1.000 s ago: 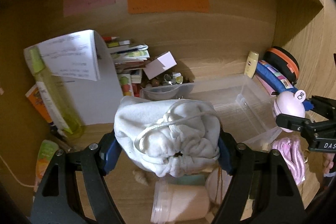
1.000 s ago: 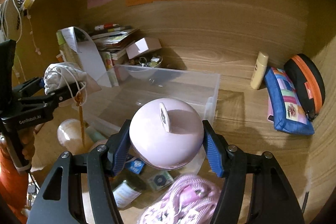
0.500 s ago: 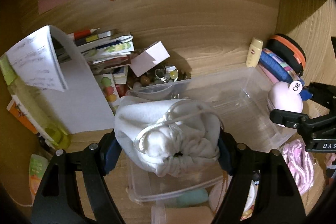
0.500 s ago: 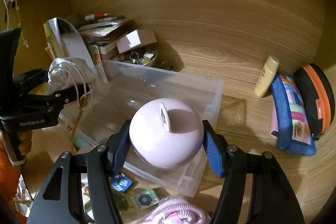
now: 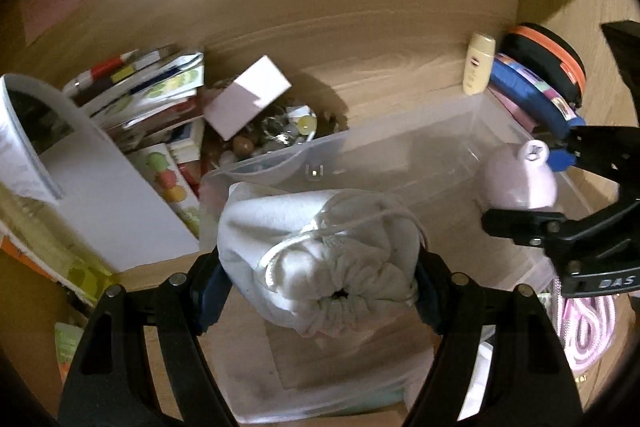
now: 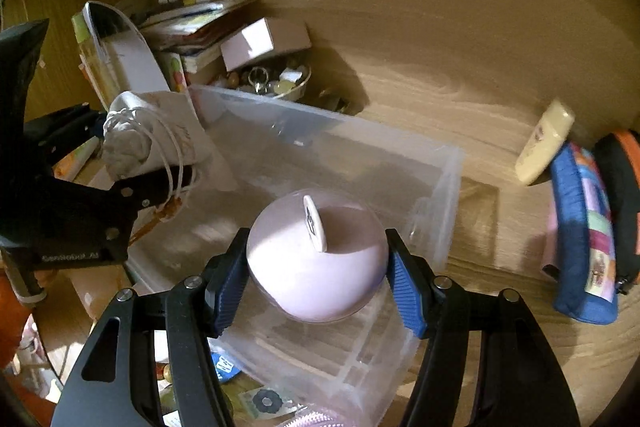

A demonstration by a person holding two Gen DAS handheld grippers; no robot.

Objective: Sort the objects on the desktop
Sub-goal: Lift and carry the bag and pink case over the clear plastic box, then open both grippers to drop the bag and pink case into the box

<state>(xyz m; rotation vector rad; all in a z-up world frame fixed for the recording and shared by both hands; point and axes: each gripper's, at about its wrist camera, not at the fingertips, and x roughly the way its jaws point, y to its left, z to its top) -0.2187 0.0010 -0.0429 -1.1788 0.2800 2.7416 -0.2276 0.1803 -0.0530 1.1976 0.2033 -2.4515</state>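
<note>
A: What differs from a second ago?

B: Both grippers have come forward and down over the clear plastic bin. Earlier the bin lay beyond the left gripper; now its near wall sits under the jaws and the white drawstring pouch hangs above the bin's left end. The right gripper was short of the bin – now its load is over the bin's near right part.

A: Grip states?

B: Unchanged. Left jaws pinch the pouch from both sides. Right jaws clamp the pink round object, blue pads pressed to its flanks.

A: Look of the items?

B: Pouch – soft white cloth, puckered mouth facing the camera, white cord looped over the top. Pink object – smooth, dome-shaped, pale lilac-pink, with a small white tab standing on its crown. Bin – transparent, rectangular, nothing seen inside.

A: Surroundings?

B: Stack of books far left, cream bottle and blue pencil case at right, on the wooden desk.
</note>
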